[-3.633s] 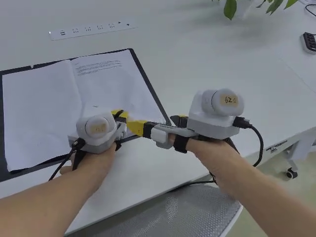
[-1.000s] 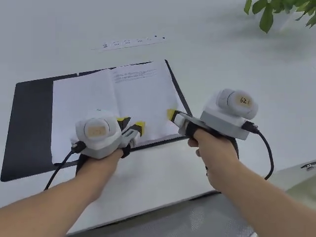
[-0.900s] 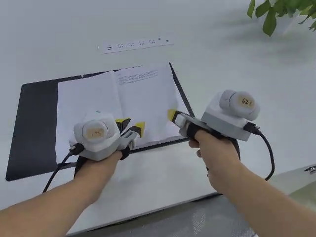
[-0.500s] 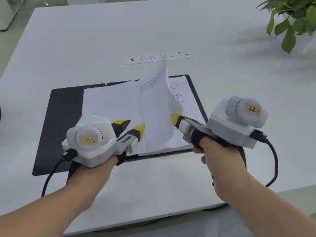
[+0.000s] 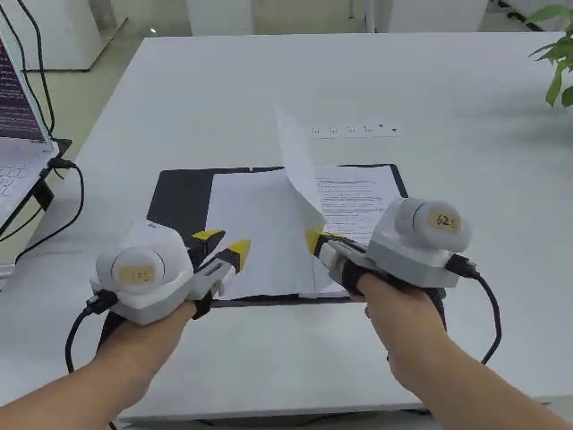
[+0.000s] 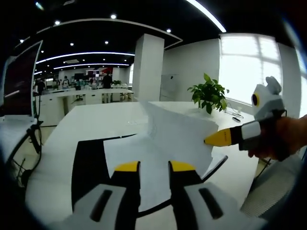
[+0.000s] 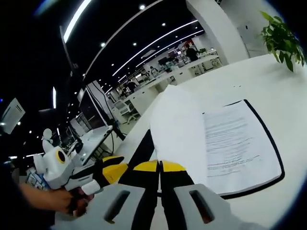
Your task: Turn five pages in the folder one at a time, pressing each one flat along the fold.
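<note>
Right gripper (image 5: 315,240) is turning one page (image 5: 295,170)
It is clamping the corner to lift it; left gripper (image 5: 224,242) is hovering, jaws apart, for pressing.

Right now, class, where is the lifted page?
In the head view the lifted page stands nearly upright over the middle of the open folder, its lower corner pinched in the right gripper, just left of the printed sheet.

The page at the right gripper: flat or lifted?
Lifted: the page stands nearly upright above the folder, its lower edge pinched by the right gripper.
</note>
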{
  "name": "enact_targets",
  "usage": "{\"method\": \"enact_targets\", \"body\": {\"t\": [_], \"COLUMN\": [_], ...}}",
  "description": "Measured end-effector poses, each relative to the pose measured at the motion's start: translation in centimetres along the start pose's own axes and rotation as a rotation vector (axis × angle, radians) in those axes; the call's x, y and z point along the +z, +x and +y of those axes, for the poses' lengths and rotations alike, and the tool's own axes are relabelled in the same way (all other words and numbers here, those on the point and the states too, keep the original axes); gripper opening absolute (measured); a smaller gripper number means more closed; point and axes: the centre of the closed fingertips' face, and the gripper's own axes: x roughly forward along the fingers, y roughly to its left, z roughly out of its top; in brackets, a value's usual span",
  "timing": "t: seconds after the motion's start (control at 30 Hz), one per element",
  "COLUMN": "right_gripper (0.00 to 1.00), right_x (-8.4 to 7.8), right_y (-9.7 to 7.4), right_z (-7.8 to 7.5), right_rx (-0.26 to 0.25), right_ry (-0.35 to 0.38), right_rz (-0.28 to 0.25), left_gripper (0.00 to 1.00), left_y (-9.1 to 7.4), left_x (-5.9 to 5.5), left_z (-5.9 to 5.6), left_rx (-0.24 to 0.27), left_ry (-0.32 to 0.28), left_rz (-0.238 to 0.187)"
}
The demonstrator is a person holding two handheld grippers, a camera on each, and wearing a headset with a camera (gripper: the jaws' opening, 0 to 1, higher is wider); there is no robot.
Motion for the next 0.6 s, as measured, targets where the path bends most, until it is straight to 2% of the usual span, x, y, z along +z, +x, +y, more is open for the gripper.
{"method": "enact_targets", "body": {"t": [0.13,0.4,0.6], "right_gripper": [0.00,0.00,0.00], "right_x": [-0.9,-2.8,-4.4], "right_y": [1.4,3.8,5.8], "right_z": [1.1,2.9,4.3], "right_rx": [0.010,0.012,0.021], "right_ry": [-0.034,-0.102,-0.169], "right_rz": [0.037,0.107,0.165], "left_gripper": [0.22,0.21,0.21], "left_y": [-1.2,-3.0,-3.9], "left_x": [-0.2,-0.2,-0.6], "left_z": [2.4,5.1,6.5], "left_rx": [0.039,0.081,0.108], "left_ry": [0.001,-0.007,-0.015], "left_rz": [0.004,0.002,0.004]}}
